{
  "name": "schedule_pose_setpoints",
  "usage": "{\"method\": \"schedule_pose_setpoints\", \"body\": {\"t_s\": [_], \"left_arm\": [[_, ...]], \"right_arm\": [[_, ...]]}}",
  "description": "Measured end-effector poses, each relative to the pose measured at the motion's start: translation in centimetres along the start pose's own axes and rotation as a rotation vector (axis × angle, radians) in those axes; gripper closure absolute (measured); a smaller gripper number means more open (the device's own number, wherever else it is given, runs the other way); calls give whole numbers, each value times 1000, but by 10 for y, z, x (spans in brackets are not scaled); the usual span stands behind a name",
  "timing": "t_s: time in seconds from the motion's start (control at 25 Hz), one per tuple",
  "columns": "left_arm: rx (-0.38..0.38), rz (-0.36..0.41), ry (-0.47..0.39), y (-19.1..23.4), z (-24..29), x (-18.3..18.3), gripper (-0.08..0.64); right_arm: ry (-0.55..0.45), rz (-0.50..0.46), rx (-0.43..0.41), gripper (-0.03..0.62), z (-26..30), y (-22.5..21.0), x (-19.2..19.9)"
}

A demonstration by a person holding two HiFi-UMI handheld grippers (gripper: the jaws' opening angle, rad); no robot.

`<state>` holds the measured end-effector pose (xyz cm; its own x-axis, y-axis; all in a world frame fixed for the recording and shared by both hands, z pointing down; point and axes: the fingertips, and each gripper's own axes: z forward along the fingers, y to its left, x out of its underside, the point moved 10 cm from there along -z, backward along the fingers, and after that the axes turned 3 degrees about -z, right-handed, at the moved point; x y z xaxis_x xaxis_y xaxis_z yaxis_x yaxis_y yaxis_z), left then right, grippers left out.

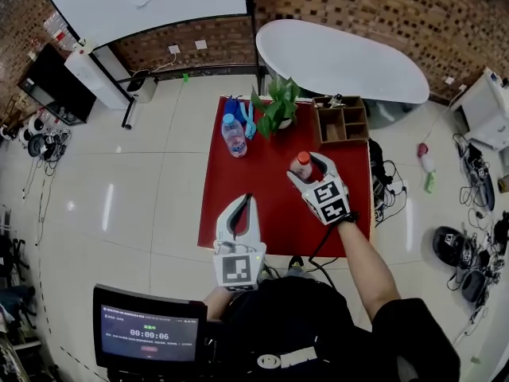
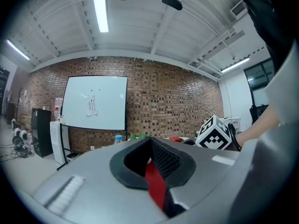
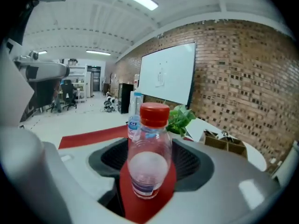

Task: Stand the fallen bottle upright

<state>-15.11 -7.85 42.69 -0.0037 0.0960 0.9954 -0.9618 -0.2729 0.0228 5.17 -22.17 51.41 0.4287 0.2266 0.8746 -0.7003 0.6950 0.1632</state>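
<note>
A clear bottle with a red cap (image 3: pixel 148 160) stands cap up between the jaws of my right gripper (image 3: pixel 149 149), which is shut on its body. In the head view this bottle (image 1: pixel 301 166) and the right gripper (image 1: pixel 309 162) are over the right half of the red table (image 1: pixel 274 213). I cannot tell whether its base touches the table. My left gripper (image 1: pixel 248 200) hovers at the table's near left with its tips together and nothing in it; in its own view the left gripper (image 2: pixel 150 142) shows only red cloth through the gap.
A second clear bottle with a blue cap (image 1: pixel 234 136) stands upright at the table's far left. Behind it are a potted plant (image 1: pixel 279 106) and a wooden compartment box (image 1: pixel 342 120). A monitor (image 1: pixel 147 331) sits at the lower left.
</note>
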Motion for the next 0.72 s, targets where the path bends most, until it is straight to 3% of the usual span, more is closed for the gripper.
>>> {"method": "schedule_pose_setpoints", "body": {"t_s": [0.2, 0.72], "left_arm": [[30, 24, -6, -18, -2, -3, 552], [31, 43, -19, -39, -20, -4, 552]], "right_arm": [[-38, 86, 25, 295, -18, -5, 21], [-146, 100, -12, 288, -46, 1, 21]]}}
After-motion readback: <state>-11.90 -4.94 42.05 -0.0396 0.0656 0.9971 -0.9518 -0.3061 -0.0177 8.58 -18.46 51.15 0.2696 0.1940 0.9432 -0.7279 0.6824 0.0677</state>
